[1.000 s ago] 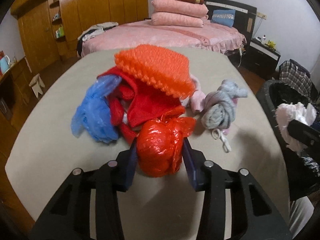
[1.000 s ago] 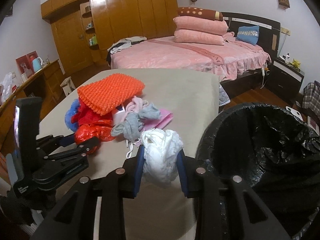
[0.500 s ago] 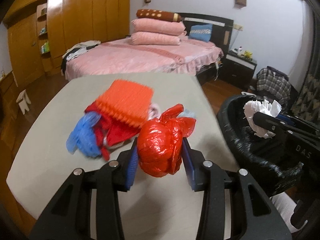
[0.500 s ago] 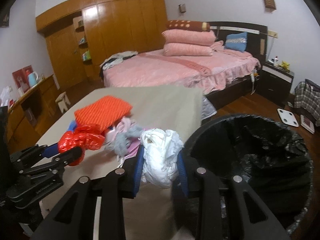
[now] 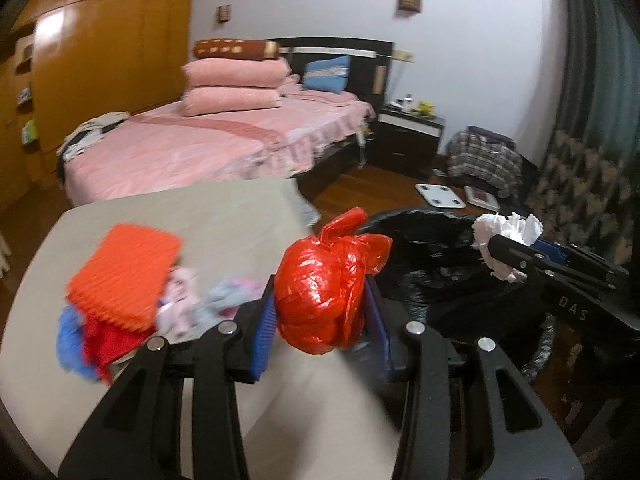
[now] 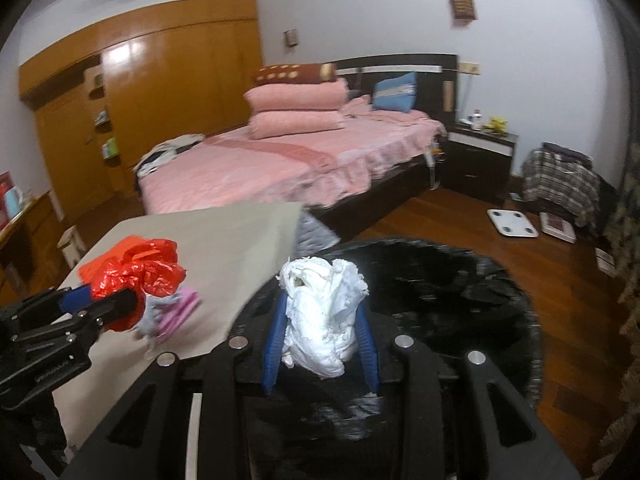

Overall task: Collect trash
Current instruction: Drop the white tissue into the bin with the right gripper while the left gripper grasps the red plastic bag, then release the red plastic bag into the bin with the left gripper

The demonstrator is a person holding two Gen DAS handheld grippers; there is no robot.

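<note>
My left gripper [image 5: 320,312] is shut on a crumpled red plastic bag [image 5: 324,288] and holds it above the table's right edge, beside the black-lined trash bin [image 5: 432,280]. My right gripper [image 6: 322,340] is shut on a wad of white tissue [image 6: 320,312] and holds it over the bin's open mouth [image 6: 440,300]. The right gripper with the tissue [image 5: 504,236] also shows in the left wrist view, and the left gripper with the red bag [image 6: 136,276] shows in the right wrist view.
On the beige table [image 5: 224,232] lie an orange knobbly sheet [image 5: 124,272], red and blue bags [image 5: 80,340] and pink and grey cloth bits [image 5: 208,304]. Behind stand a pink bed [image 5: 200,148], a nightstand [image 5: 412,136] and a white scale [image 5: 440,196] on the wooden floor.
Both grippers have moved right, away from the pile. The red bag has been lifted off the table towards the bin. The tissue now hangs over the bin's mouth.
</note>
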